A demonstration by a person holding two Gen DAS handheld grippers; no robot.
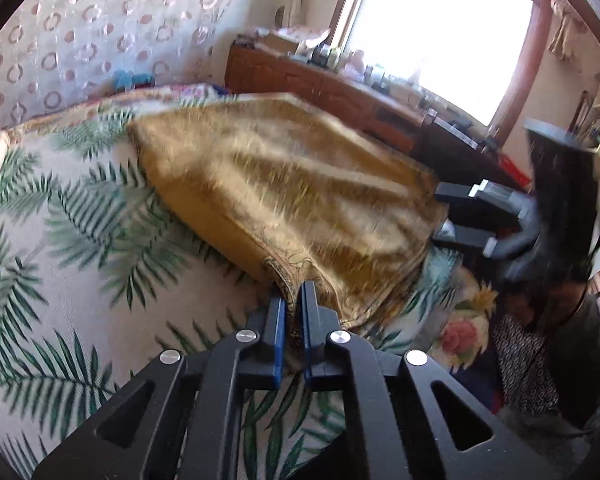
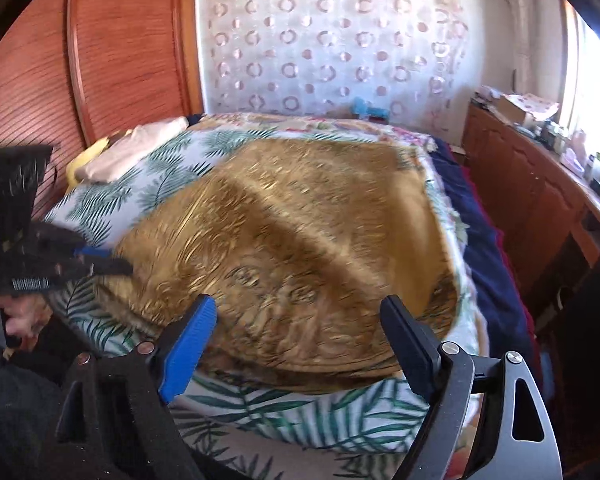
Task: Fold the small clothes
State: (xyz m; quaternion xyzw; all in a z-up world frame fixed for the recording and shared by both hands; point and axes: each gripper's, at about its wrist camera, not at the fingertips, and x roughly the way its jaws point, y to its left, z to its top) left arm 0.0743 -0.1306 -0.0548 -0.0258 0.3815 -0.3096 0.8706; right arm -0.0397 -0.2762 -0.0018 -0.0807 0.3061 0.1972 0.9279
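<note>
left gripper (image 1: 294, 300) pinching gold cloth (image 1: 284, 176) edge, right gripper (image 2: 300, 320) spread, above bedspread (image 2: 100, 200)

The left gripper (image 1: 293, 300) pinches the near corner of the golden cloth (image 1: 276, 184), which lies on the palm-leaf bedsheet (image 1: 60, 216). The right gripper (image 1: 440, 214) is at its far edge, fingers apart.

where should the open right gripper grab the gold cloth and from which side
Take the near hem of the gold cloth, the curved edge lying between the right gripper fingers, coming in low from the bed's near side. That edge lies flat on the palm-print sheet and looks free, while the left gripper already pinches another edge, so a matching hem grip probably suits the fold.
</note>
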